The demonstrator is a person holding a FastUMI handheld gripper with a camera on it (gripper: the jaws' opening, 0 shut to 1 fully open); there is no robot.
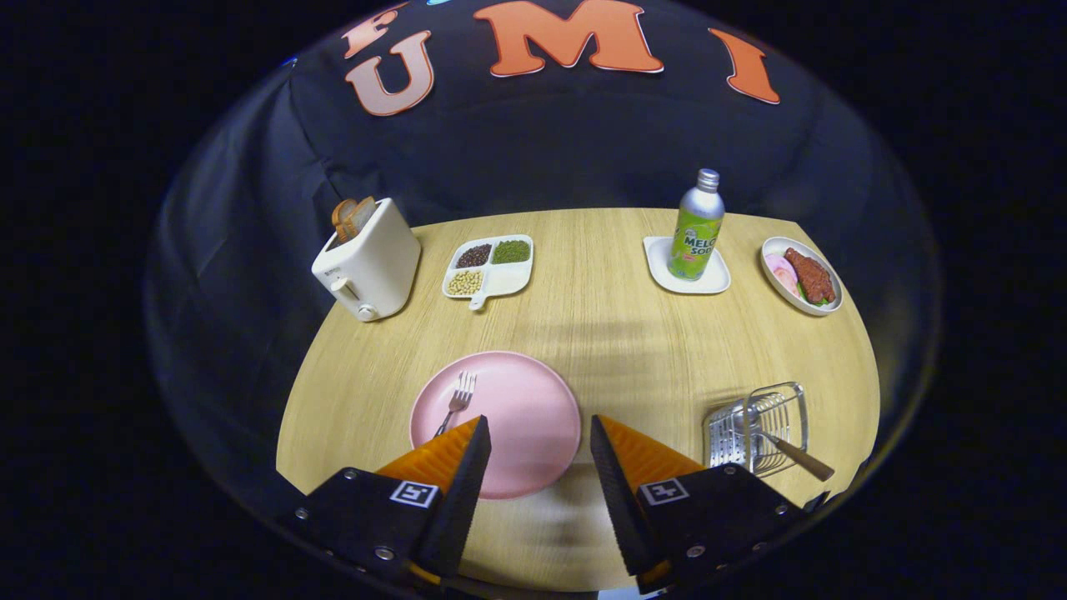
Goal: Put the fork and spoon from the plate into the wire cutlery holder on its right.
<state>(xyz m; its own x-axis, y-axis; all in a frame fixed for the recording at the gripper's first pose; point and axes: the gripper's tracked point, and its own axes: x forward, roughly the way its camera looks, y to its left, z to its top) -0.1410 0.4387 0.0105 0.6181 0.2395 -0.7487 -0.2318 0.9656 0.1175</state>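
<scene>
The gripper point(540, 429) hangs over the near edge of the pink plate point(525, 417), its jaws spread wide with nothing between them but the plate's bare surface. Held that open and that high, it looks set up for an approach and not yet for a grasp.

The fork point(456, 402) lies on the left part of the plate, tines pointing away toward the far side of the desk point(600, 321), its handle running back under the tip of the left finger. That puts it off to the left of the gap between the jaws, so a shift leftward and downward seems needed before closing on it.

To the right of the plate stands the wire holder point(757, 427). A wooden handle point(798, 456) sticks out of it at a slant toward the near right; this is probably the spoon, already dropped in, though its bowl is hidden by the wires. If so, only the fork is left.

Beyond the plate, well apart from it, sit a toaster point(367, 260), a divided dish of beans point(489, 265), a bottle point(696, 225) on a small tray, and a plate of food point(802, 275). None crowds the short path from plate to holder.
</scene>
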